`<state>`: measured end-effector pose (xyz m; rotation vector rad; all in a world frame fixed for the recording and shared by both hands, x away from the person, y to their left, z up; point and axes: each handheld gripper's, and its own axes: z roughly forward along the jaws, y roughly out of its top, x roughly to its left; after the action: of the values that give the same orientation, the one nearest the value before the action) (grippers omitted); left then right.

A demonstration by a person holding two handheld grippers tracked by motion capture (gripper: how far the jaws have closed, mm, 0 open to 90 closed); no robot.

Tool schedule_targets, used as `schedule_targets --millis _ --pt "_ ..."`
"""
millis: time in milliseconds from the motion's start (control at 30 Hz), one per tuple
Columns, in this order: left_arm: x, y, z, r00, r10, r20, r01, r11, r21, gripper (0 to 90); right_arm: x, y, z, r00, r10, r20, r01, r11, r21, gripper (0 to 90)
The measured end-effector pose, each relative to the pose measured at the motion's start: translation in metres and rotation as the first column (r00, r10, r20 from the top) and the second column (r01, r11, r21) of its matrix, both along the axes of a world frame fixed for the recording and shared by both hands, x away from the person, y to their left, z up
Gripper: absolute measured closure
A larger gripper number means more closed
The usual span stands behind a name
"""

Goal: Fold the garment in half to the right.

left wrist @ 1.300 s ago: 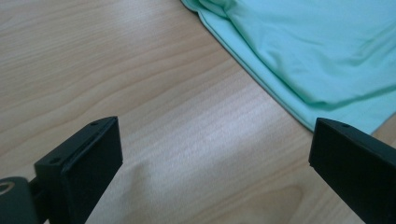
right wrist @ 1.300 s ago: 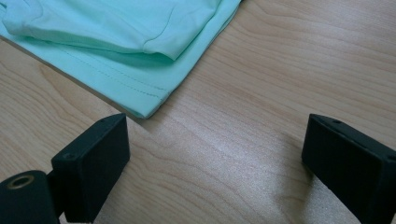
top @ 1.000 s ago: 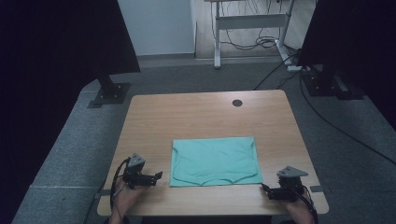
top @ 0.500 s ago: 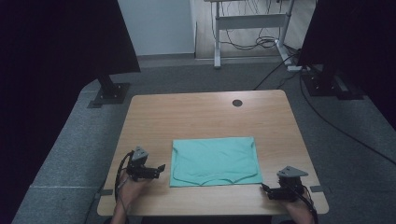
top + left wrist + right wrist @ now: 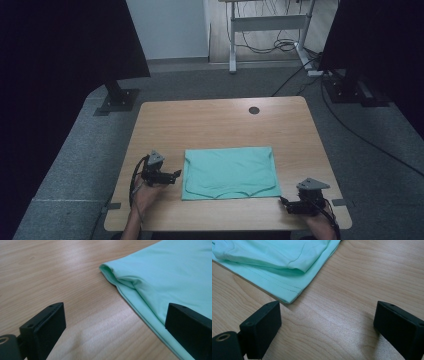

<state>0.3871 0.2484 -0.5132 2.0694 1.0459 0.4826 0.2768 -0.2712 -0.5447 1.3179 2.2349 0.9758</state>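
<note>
A folded mint-green garment (image 5: 230,172) lies flat on the wooden table (image 5: 220,125), toward the near edge. My left gripper (image 5: 176,175) sits just off its left edge, jaws wide apart and pointing at the cloth. In the left gripper view the garment's folded left edge (image 5: 155,282) runs past the right jaw, and nothing is between the jaws of the left gripper (image 5: 115,322). My right gripper (image 5: 283,202) rests near the garment's near right corner, open. In the right gripper view that hemmed corner (image 5: 292,293) lies just beyond the left jaw of the right gripper (image 5: 327,322).
A round cable hole (image 5: 254,110) sits in the table's far right part. Dark screens on stands (image 5: 117,97) flank the table on grey carpet. A desk frame with cables (image 5: 265,25) stands at the back.
My left gripper has moved forward and right, closer to the garment's left edge. The right gripper has stayed where it was.
</note>
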Motion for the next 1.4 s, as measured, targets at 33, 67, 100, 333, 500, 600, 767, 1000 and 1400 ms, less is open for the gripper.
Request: schedule_targets --millis 33,67,100,333,500,600,767,1000,1400 --pt "0.003 -0.001 -0.001 1.0000 0.005 0.002 -0.005 1.0000 0.002 3.8 0.000 0.000 0.000 1.0000 0.000 0.000 0.000 1.0000 0.000 7.2" --pt "0.005 -0.001 -0.001 1.0000 0.008 0.003 -0.008 1.0000 0.001 3.8 0.000 0.000 0.000 1.0000 0.000 0.000 0.000 1.0000 0.000 7.2" --pt "0.007 -0.002 -0.001 0.9999 0.011 0.002 -0.011 0.9999 0.000 3.9 0.000 0.000 0.000 1.0000 0.000 0.000 0.000 1.0000 0.000 7.2" --pt "0.020 -0.006 -0.006 0.9998 0.021 0.003 -0.021 0.9998 -0.007 4.1 0.000 0.000 0.000 1.0000 0.000 0.000 0.000 1.0000 0.000 7.2" --pt "0.032 -0.010 -0.006 0.9996 0.027 0.011 -0.027 0.9996 -0.012 4.1 0.001 0.001 0.000 1.0000 -0.005 -0.001 0.005 1.0000 0.000 7.0" --pt "0.036 -0.014 -0.005 0.9990 0.039 0.023 -0.039 0.9991 -0.018 4.1 0.001 0.001 0.000 1.0000 -0.007 -0.001 0.007 1.0000 0.000 7.0" --pt "0.046 -0.022 -0.005 0.9979 0.051 0.041 -0.051 0.9987 0.003 4.5 0.001 0.001 0.000 1.0000 -0.008 0.000 0.008 1.0000 0.000 7.0" --pt "0.059 -0.030 -0.005 0.9960 0.068 0.057 -0.070 0.9971 0.029 5.4 0.001 0.001 0.000 1.0000 -0.008 0.000 0.008 1.0000 0.000 6.9" --pt "0.080 -0.037 -0.017 0.9937 0.105 0.038 -0.109 0.9875 0.114 5.8 0.001 0.001 0.000 1.0000 -0.008 0.000 0.008 1.0000 0.000 7.0"
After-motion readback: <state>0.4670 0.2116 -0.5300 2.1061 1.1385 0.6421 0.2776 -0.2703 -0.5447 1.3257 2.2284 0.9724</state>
